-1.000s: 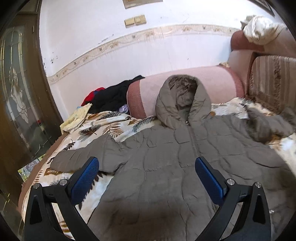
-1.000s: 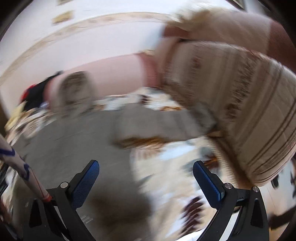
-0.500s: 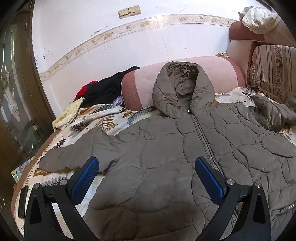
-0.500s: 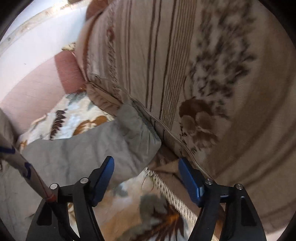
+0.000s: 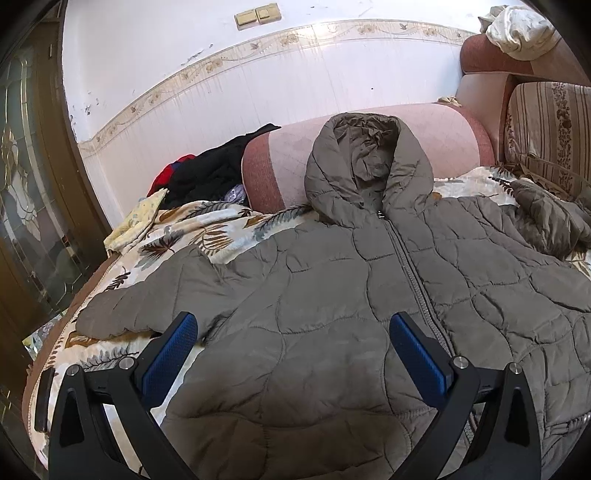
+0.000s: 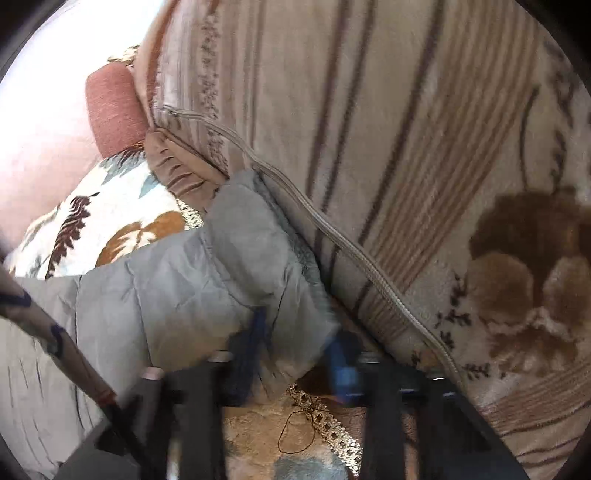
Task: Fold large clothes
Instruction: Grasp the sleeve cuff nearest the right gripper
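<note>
On leaf-print sofa cover (image 5: 207, 225): gray hooded jacket (image 5: 332, 295), zipped.

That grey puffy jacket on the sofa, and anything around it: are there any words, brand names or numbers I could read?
None can be read.
Hooded quilted jacket: no label or logo shows.
Wall switch plates: plain.
Leaf-print sofa cover and striped cushion: patterns only, no lettering.

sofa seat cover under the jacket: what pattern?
White cover printed with brown and grey-blue leaves, under the grey-brown jacket. The left wrist view shows it best.
</note>
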Tool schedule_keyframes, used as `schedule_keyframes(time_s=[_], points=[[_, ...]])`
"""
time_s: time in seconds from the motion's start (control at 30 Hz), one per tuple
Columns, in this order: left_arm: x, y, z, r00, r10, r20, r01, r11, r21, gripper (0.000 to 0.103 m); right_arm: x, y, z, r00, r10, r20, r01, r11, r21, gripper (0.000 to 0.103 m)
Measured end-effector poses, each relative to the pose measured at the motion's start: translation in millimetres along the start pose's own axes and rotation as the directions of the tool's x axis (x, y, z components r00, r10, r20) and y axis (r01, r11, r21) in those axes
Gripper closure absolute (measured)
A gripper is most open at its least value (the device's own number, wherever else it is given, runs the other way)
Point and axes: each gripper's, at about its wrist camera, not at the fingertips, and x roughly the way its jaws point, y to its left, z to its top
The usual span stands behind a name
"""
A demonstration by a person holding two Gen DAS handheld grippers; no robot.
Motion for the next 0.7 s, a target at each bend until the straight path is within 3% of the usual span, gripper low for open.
schedule_keyframes(time_s=[0.37,0.7], points=[[-13.5,7.7,1.5,0.999,0.010,0.039,-0.010,1.000,-0.011,0.000,-91.6,5.7,-0.3,0.992,-0.004,0.126,0.011,0.999,-0.050,0.086],[-20.6,23.8,4.4,0.999,0.003,0.032,-0.001,0.999,-0.054,0.000,-206.8,44.5,22.5,0.961,0.110,0.252,-0.085,0.991,-0.107,0.087]])
